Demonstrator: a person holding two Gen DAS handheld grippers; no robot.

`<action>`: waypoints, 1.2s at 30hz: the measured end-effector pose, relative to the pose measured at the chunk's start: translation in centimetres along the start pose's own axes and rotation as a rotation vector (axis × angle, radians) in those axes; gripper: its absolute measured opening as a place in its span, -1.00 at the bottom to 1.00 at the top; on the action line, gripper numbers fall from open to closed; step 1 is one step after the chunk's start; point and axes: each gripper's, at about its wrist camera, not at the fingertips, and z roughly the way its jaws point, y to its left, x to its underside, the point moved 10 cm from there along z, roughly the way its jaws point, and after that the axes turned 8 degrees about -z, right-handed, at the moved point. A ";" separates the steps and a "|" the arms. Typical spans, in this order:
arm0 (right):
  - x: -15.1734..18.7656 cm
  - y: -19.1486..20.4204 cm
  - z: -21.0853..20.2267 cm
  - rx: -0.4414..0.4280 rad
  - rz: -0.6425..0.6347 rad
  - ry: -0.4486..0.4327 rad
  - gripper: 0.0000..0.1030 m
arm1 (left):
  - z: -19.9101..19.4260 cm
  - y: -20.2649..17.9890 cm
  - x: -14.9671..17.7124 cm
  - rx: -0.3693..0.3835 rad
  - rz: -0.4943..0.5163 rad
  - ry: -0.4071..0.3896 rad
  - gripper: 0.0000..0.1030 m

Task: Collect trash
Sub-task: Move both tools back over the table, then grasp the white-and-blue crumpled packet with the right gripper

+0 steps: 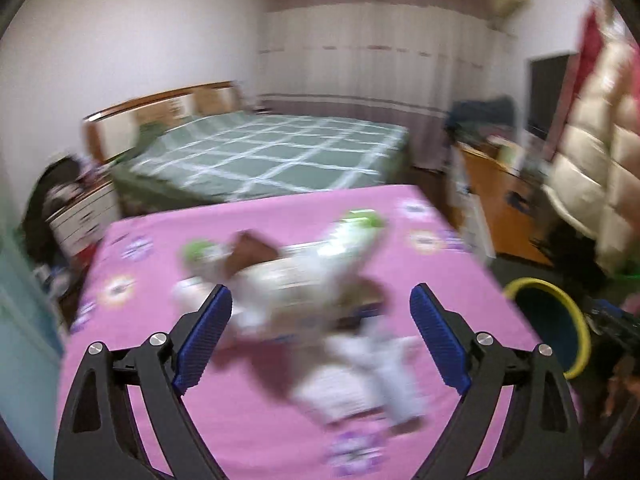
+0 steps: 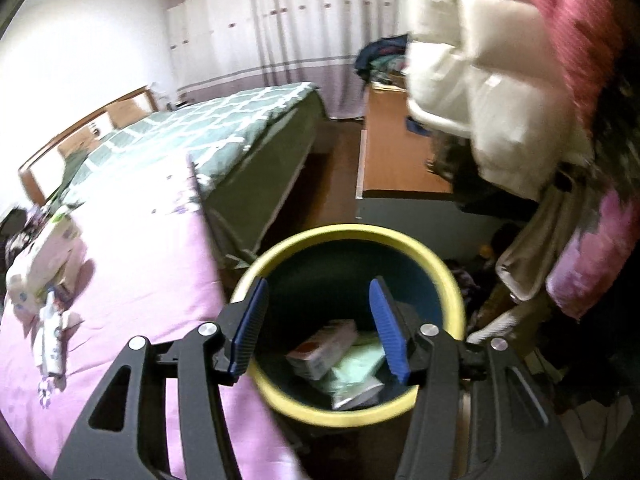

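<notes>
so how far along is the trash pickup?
Partly done. The yellow-rimmed bin already holds a small box and a pale green packet. Both the left gripper and right gripper are open and empty. A pile of wrappers remains on the pink cloth.

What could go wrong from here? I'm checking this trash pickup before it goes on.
1. The trash pile on the pink cloth is loose and tangled; the open left gripper may snag only part and scatter the rest.
2. The bin stands just off the cloth's edge; items could slip between them.
3. The open, empty right gripper hangs over the bin, so the two hands may crowd there.
</notes>
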 end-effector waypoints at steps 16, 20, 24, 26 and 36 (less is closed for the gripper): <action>-1.0 18.9 -0.9 -0.233 -0.268 0.006 0.01 | -0.3 24.1 4.2 -0.364 -0.270 -0.060 0.73; -0.8 23.3 -0.9 -0.309 -0.313 0.018 0.01 | 0.1 24.5 4.8 -0.395 -0.266 -0.064 0.73; -0.7 26.5 0.1 -0.363 -0.337 0.058 -0.03 | 0.3 24.4 4.8 -0.385 -0.294 -0.066 0.73; -0.7 27.6 0.5 -0.380 -0.343 0.074 -0.12 | 0.2 24.4 4.7 -0.385 -0.301 -0.067 0.73; -0.4 30.8 3.7 -0.369 -0.372 0.127 -0.16 | -0.3 23.7 4.5 -0.399 -0.278 -0.087 0.73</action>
